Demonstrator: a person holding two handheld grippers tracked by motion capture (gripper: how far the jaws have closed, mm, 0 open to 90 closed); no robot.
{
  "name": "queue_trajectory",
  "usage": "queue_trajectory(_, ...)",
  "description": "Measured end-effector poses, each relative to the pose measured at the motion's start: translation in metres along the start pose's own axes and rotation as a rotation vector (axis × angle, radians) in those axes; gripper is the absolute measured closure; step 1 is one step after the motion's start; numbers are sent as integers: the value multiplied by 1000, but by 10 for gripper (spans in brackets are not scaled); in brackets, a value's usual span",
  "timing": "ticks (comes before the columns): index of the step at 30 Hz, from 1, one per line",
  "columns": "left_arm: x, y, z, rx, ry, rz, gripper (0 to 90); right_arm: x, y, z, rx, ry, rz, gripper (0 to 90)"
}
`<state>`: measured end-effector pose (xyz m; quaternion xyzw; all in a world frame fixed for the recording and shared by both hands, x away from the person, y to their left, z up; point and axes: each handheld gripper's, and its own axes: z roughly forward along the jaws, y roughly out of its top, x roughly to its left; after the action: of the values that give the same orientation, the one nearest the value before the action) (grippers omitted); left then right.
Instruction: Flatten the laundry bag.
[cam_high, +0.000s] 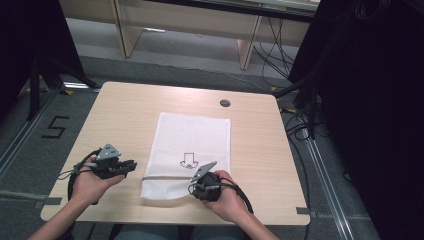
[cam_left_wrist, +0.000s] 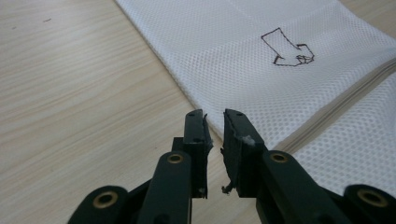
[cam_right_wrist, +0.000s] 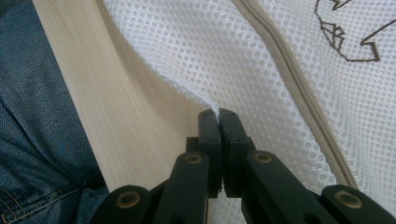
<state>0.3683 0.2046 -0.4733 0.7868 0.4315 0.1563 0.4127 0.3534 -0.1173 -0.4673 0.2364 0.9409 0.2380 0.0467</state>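
A white mesh bag lies flat in the middle of the wooden table, with a drawn arrow and a beige zipper across its near part. My right gripper is shut on the bag's near edge, and the mesh rises slightly off the table at the pinch. My left gripper hovers just left of the bag's left edge. Its jaws stand a little apart with nothing between them. The zipper runs to their right.
A round cable hole sits at the table's far right. The person's jeans lie past the near table edge. Cables trail on the floor to the right, and stand legs are at the left.
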Motion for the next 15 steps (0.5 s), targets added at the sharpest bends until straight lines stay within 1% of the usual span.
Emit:
queue_trajectory(1,-2,1,1,-7,-5,4,787,0,0,1,3,6,4,898)
queue_trajectory(2,-4,1,2,-17,-4,-2,787,1,0,2,2,3,2,898)
queue_trajectory(3,-5,2,2,-6,-12,16,787,1,1,3,5,7,1,898)
queue_trajectory(4,-8,3,3,-5,-15,15,786,1,1,4,3,18,2,898)
queue_trajectory(5,-10,4,4,-6,-17,24,785,1,1,6,7,15,-4,897)
queue_trajectory(6,-11,4,5,-3,-20,33,785,2,0,6,11,14,0,897)
queue_trajectory(7,-13,5,6,-5,-31,26,784,2,0,7,12,17,-1,896)
queue_trajectory(8,-15,5,7,-11,-26,29,783,3,0,8,11,18,-5,894)
queue_trajectory(9,-16,6,8,-3,-32,43,782,3,0,8,15,24,-1,890)
queue_trajectory(10,-17,6,8,-2,-35,41,781,3,-1,8,13,26,-5,879)
queue_trajectory(11,-20,6,10,-14,-41,35,779,4,-1,8,16,30,-2,856)
queue_trajectory(12,-20,7,10,3,-43,54,777,5,-1,6,14,37,1,826)
queue_trajectory(13,-21,7,11,2,-55,49,775,4,-1,4,-4,52,-3,797)
queue_trajectory(14,-22,8,12,9,-59,59,772,6,-1,0,-20,58,23,765)
queue_trajectory(15,-23,9,13,18,-77,59,768,6,-1,-4,-36,56,28,743)
